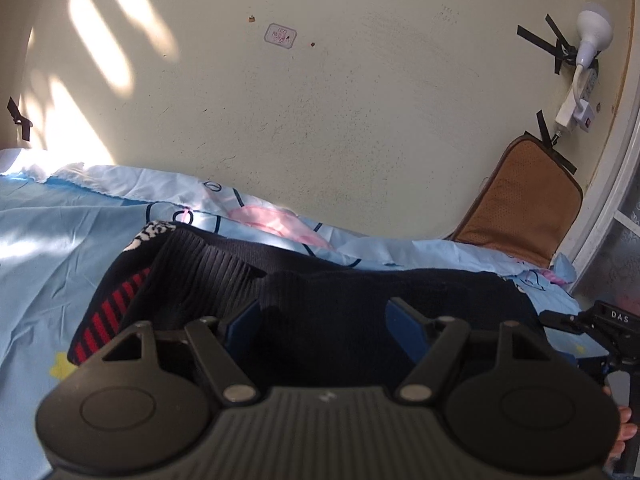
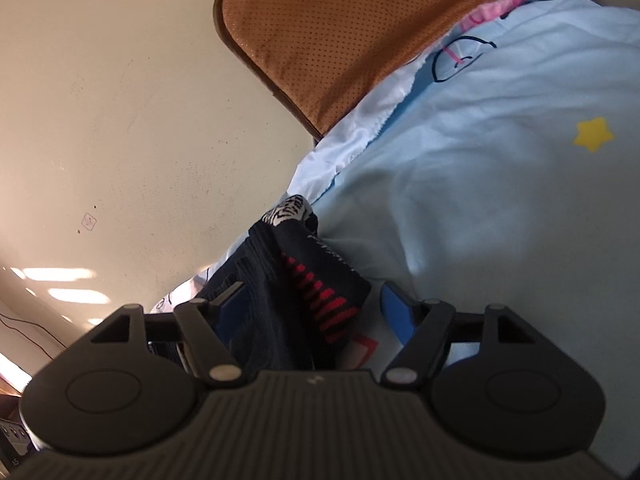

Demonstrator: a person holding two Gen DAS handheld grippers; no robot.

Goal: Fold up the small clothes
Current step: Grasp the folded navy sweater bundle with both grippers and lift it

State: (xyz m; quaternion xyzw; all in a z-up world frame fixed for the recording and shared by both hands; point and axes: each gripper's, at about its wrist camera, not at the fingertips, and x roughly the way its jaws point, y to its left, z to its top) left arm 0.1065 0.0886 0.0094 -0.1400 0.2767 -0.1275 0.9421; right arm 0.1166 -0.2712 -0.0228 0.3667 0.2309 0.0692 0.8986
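A dark navy knitted garment [image 1: 360, 292] with a ribbed hem, red stripes [image 1: 108, 320] and a black-and-white patch lies bunched on the light blue bedsheet [image 1: 60, 248]. My left gripper [image 1: 324, 308] is open low over it. The dark fabric fills the gap between the blue pads [image 1: 404, 324], whose inner faces still show. In the right wrist view the garment [image 2: 280, 280] hangs in a fold between the jaws of my right gripper [image 2: 312, 292], which is open. Its striped edge [image 2: 332, 308] stops short of the right pad [image 2: 396, 312], and the left pad is partly behind the cloth.
A cream wall [image 1: 320, 100] rises just behind the bed. A brown perforated cushion [image 1: 520, 216] leans on it at the right, under a white lamp [image 1: 592, 32] and taped cable. The right tool's black frame [image 1: 608, 320] and fingers of a hand [image 1: 624, 424] show at the right edge.
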